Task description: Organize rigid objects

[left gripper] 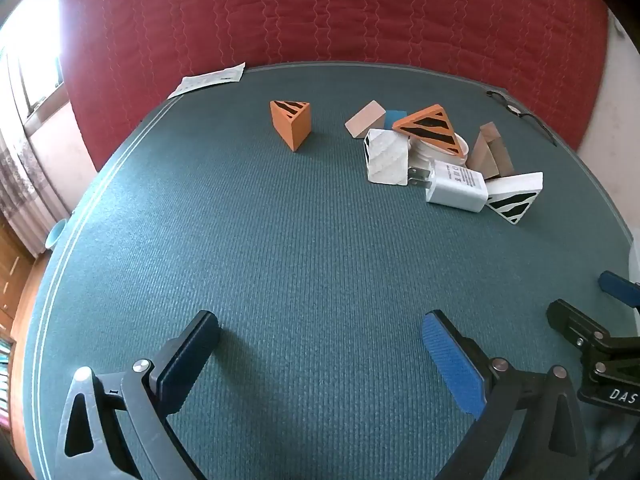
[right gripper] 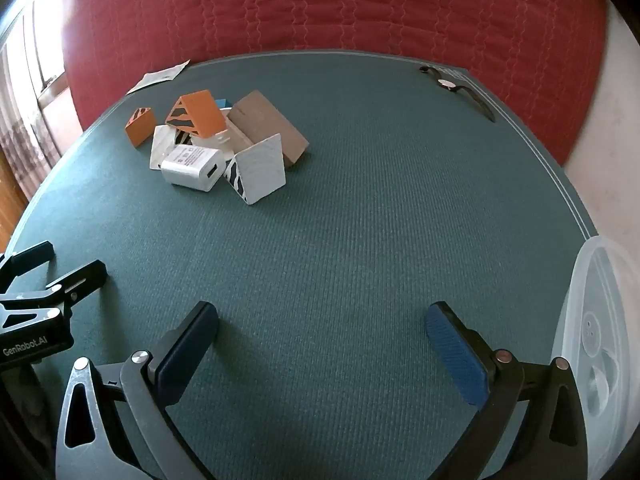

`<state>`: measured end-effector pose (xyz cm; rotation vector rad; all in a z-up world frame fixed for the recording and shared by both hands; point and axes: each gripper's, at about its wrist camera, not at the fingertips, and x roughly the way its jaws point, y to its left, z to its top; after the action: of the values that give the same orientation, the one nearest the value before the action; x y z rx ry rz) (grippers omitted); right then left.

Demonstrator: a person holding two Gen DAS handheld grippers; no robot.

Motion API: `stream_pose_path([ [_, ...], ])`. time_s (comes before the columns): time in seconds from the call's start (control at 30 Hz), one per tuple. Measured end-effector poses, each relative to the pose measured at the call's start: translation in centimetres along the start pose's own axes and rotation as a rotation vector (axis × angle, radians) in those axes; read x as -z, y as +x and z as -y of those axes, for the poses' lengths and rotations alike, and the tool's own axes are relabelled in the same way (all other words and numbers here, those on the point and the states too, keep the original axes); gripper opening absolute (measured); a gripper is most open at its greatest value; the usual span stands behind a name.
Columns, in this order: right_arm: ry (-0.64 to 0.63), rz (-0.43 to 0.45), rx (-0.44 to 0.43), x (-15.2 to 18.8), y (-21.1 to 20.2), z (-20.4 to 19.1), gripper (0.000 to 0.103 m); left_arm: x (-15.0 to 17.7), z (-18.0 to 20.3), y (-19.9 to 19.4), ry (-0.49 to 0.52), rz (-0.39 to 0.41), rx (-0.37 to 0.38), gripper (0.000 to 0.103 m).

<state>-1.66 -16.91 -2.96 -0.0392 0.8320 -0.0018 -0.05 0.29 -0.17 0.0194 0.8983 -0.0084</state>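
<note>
Heap of rigid pieces on the green mat [left gripper: 280, 240], far right in the left wrist view, far left in the right wrist view: white charger [left gripper: 456, 186] lying at the front, prongs toward a white wedge [left gripper: 386, 156] with black stripes, another white striped wedge [left gripper: 516, 196] touching its other end. Behind these, an orange striped wedge [left gripper: 430, 126] propped on a white round container [left gripper: 440, 150], with brown blocks [left gripper: 490, 152], a tan block [left gripper: 366, 118] and a blue piece [left gripper: 396, 117] around it. Apart to the left, alone on the mat, a second orange wedge [left gripper: 291, 124]. Near the far edge, a paper sheet [left gripper: 208, 79] and a watch [right gripper: 456, 85]. Clear plastic lid [right gripper: 596, 344] at the right edge. Left gripper [left gripper: 320, 344] spread wide, holding nothing, over bare mat; right gripper [right gripper: 322, 336] likewise spread wide and empty, both well short of the heap.
</note>
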Motion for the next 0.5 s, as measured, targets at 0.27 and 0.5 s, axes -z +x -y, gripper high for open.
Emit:
stream_pose_path([
  [0.27, -0.007, 0.002, -0.006, -0.1, 0.0, 0.2, 0.103, -0.5, -0.4, 0.1, 0.003, -0.008, 0.010, 0.103],
  [0.5, -0.004, 0.006, -0.016, 0.0, 0.0, 0.2, 0.103, -1.7, -1.0, 0.7, 0.016, -0.030, 0.014, 0.103],
])
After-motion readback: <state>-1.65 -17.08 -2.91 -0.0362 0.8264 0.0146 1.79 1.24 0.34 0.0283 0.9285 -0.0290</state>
